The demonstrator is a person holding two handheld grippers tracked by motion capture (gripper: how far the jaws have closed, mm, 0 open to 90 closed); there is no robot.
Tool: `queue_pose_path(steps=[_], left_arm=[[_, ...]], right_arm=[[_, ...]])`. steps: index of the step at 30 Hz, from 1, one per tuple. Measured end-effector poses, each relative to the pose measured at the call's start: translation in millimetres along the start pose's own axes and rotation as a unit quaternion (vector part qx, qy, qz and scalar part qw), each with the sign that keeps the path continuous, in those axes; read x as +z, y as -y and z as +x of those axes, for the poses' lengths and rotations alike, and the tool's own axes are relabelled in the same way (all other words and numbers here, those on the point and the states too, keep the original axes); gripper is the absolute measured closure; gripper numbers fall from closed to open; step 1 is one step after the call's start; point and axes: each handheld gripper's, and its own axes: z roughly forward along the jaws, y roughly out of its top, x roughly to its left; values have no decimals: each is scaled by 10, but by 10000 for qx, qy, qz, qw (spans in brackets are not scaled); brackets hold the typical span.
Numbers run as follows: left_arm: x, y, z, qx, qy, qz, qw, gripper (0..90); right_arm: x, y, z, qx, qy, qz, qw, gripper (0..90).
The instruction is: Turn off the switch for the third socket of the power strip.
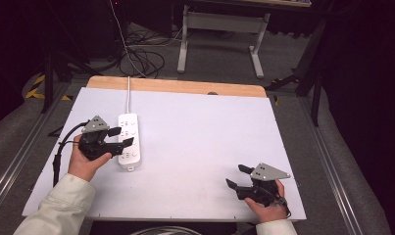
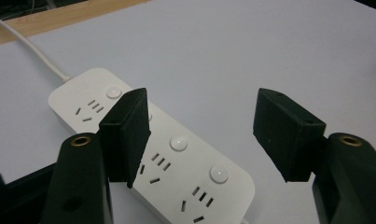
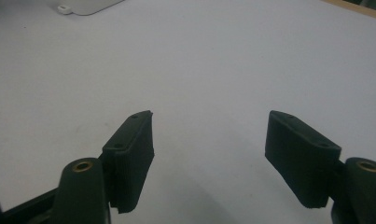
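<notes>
While both hands rest low on the desk, the count stands at two grippers and one power strip.

Left black two-jaw gripper [image 1: 121, 136]: jaws spread wide, holding nothing, tips just over the strip's edge in the high view. In the left gripper view [image 2: 202, 135] one jaw overlaps the strip; whether it touches cannot be told.

Right black two-jaw gripper [image 1: 237, 175]: jaws wide apart, empty, over bare desk near the front right corner, well apart from the strip. Right gripper view [image 3: 209, 156] shows ribbed inner jaw pads.

White rectangular plastic power strip [image 1: 128, 140]: lies flat on the left half of the desk, rounded corners, smooth casing. Left gripper view [image 2: 185, 158] shows three round buttons and three visible socket groups. One white cable [image 1: 128, 95] leaves its far end.

Desk [image 1: 200, 132]: one matte white flat board, with a light wooden strip [image 1: 185, 87] along the far edge.
</notes>
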Motion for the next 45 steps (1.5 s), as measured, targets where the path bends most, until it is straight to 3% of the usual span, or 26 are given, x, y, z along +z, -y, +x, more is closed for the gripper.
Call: queue_pose_path(steps=[3, 7, 9, 10, 12, 13, 14, 16, 23, 28, 29, 36, 43, 45], left_arm=[[46, 0, 10, -71, 7, 34, 10000, 382], [86, 8, 26, 38, -147, 159, 9998, 447], [93, 12, 26, 18, -141, 174, 9997, 521], [103, 19, 35, -62, -256, 192, 9995, 565], [112, 20, 56, -147, -251, 209, 9994, 697], [143, 25, 117, -350, 6, 293, 9990, 750], [164, 31, 139, -430, 143, 334, 9984, 801], [204, 47, 139, -385, 185, 384, 9983, 883], [309, 87, 106, -76, 126, 304, 9994, 898], [369, 132, 122, -53, 109, 317, 9994, 898], [393, 148, 135, 48, 39, 351, 9994, 899], [484, 202, 139, 196, -61, 405, 9990, 898], [507, 258, 167, 63, 13, 323, 9995, 898], [513, 261, 160, 153, -8, 326, 9994, 898]], right_arm=[[3, 0, 0, -6, -1, 3, 10000, 329], [4, 0, 0, -8, -5, 7, 10000, 330], [6, 0, 1, -9, -10, 12, 10000, 331], [9, 0, 1, -16, -24, 16, 10000, 331], [10, 0, 3, -15, -18, 14, 10000, 331], [10, 0, 3, -17, -18, 11, 10000, 331], [10, 0, 3, -15, -17, 10, 10000, 331], [9, 0, 3, -17, -16, 11, 10000, 331], [10, 1, 2, -24, -26, 9, 10000, 331], [9, 1, 2, -26, -26, 7, 10000, 331], [10, 1, 3, -24, -27, 8, 10000, 331], [13, 2, 3, -34, -32, 17, 10000, 331], [13, 2, 4, -41, -40, 14, 10000, 331], [12, 2, 4, -45, -42, 12, 10000, 331]])
